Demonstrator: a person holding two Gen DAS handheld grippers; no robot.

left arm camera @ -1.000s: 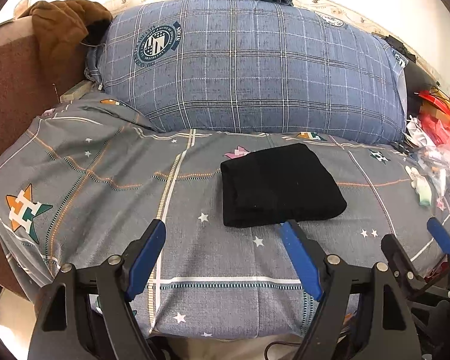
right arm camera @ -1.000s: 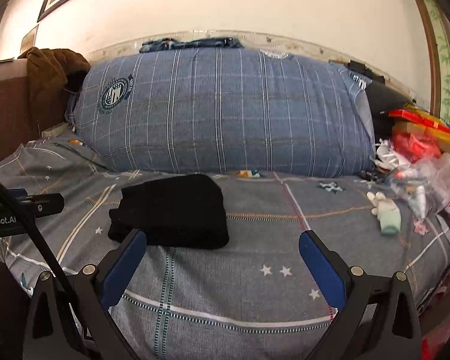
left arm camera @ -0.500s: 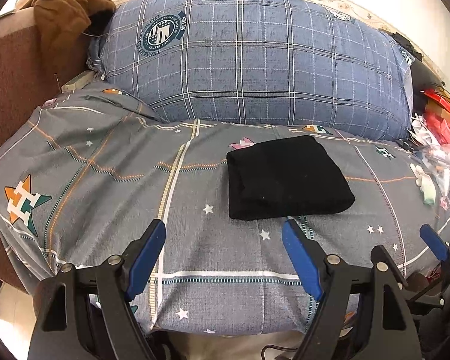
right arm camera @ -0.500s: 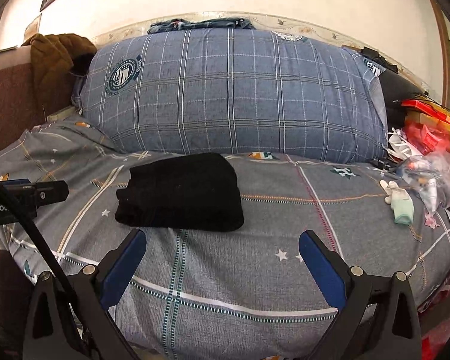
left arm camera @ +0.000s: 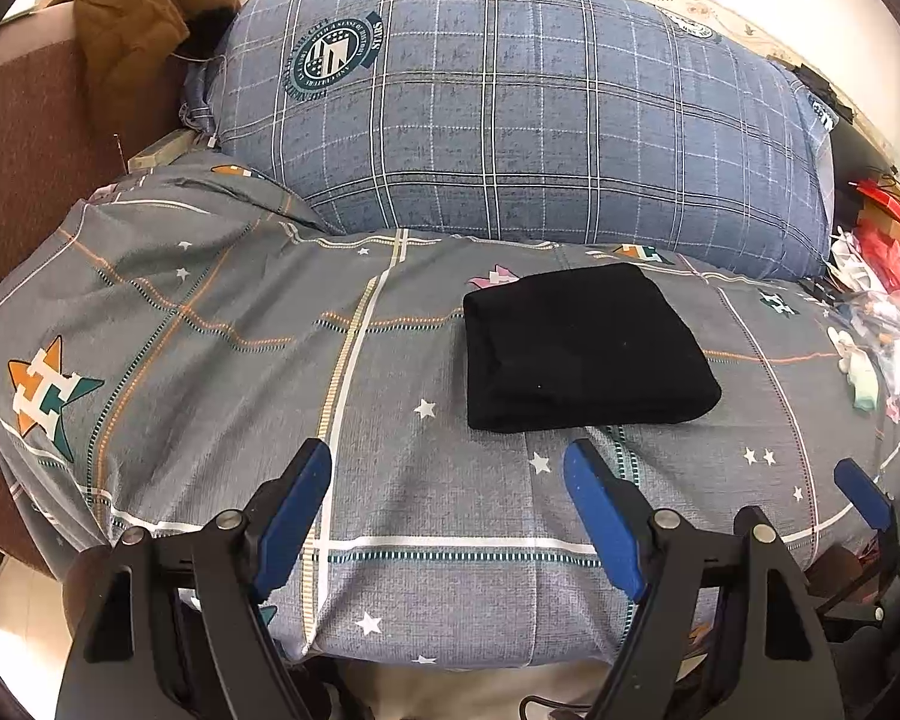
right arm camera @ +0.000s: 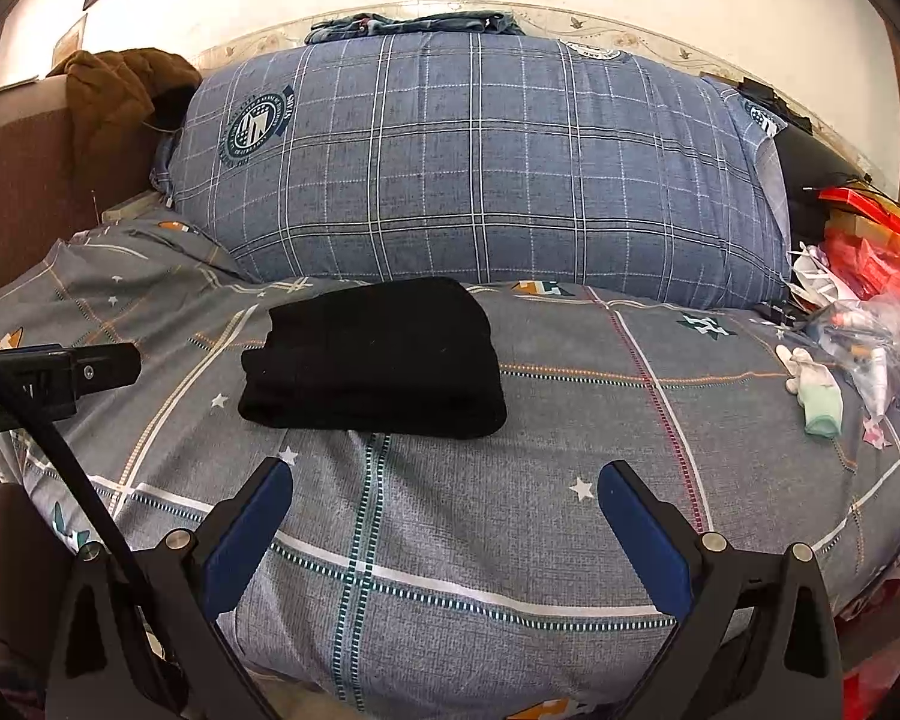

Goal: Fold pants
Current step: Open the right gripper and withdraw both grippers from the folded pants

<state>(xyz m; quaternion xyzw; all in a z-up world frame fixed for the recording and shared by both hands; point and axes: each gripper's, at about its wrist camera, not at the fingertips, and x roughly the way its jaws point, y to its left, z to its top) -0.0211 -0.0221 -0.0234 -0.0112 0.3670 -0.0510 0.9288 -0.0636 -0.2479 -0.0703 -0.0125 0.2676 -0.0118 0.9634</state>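
Lying folded into a compact black fabric rectangle, pants (left arm camera: pixel 582 348) (right arm camera: pixel 378 360), on a bed dressed in a grey cotton sheet printed with stars and thin coloured grid lines (left arm camera: pixel 222 372) (right arm camera: pixel 630 420). Hovering just short of the bundle's near edge, the left hand-held gripper (left arm camera: pixel 447 474), black-framed with blue-padded fingers (left arm camera: pixel 294 498), spread wide apart and gripping nothing. Hanging likewise above the sheet, the right hand-held gripper (right arm camera: pixel 444 492), blue fingers (right arm camera: pixel 636 516) splayed wide and holding nothing, with the folded pants sitting ahead and to the left of centre. Showing at the right edge of the left wrist view, one blue finger of the other tool; showing at the left edge of the right wrist view, a black bar of the other tool. Leaning against the pale wall behind the pants, a large blue plaid pillow with a round crest badge (left arm camera: pixel 510 120) (right arm camera: pixel 480 162). Draping over the brown headboard at far left, a brown padded jacket (left arm camera: pixel 138 30) (right arm camera: pixel 120 96). Crowding the bed's right margin, a heap of clear plastic bags and red packaging (left arm camera: pixel 882 276) (right arm camera: pixel 870 300).
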